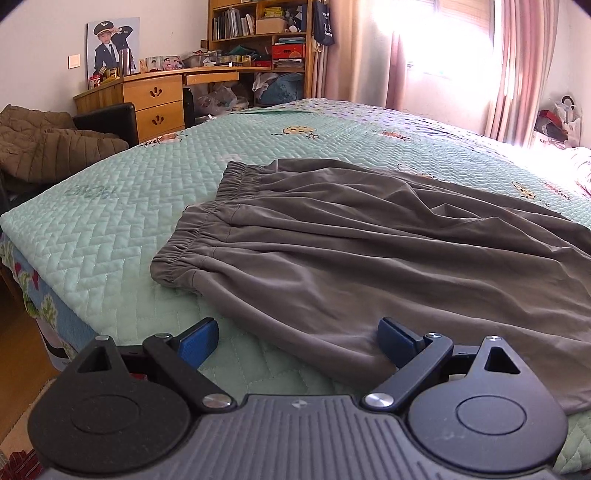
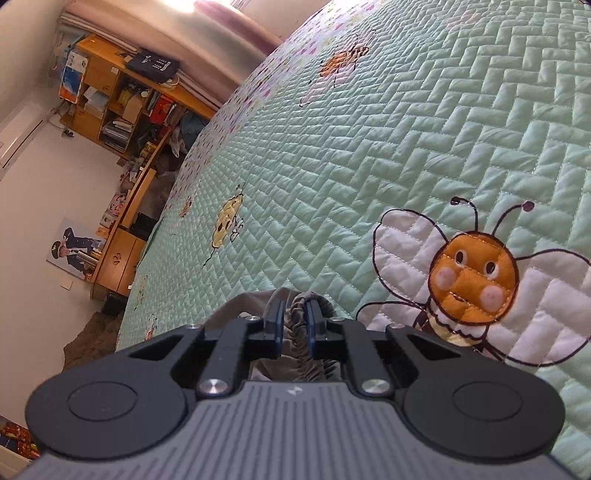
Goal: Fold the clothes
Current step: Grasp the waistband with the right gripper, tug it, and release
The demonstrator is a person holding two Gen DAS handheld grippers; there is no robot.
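Observation:
A pair of grey trousers (image 1: pixel 351 251) lies spread on the quilted mint bedspread (image 1: pixel 122 221), elastic waistband to the left. My left gripper (image 1: pixel 295 339) is open just above the near edge of the cloth, with its blue pads (image 1: pixel 197 341) wide apart and nothing pressed between them. In the right wrist view my right gripper (image 2: pixel 295 325) is shut on a gathered, ribbed edge of the grey trousers (image 2: pixel 295 345), which bunches between the narrow blue pads. The rest of the garment is hidden under that gripper's body.
The bed edge drops off at the left (image 1: pixel 33 280). A brown quilted coat (image 1: pixel 44 147) lies on a dark chair beside the bed. A wooden desk with drawers (image 1: pixel 155 107) and bookshelves (image 1: pixel 258 33) stand beyond. A bee patch (image 2: pixel 472 280) decorates the bedspread.

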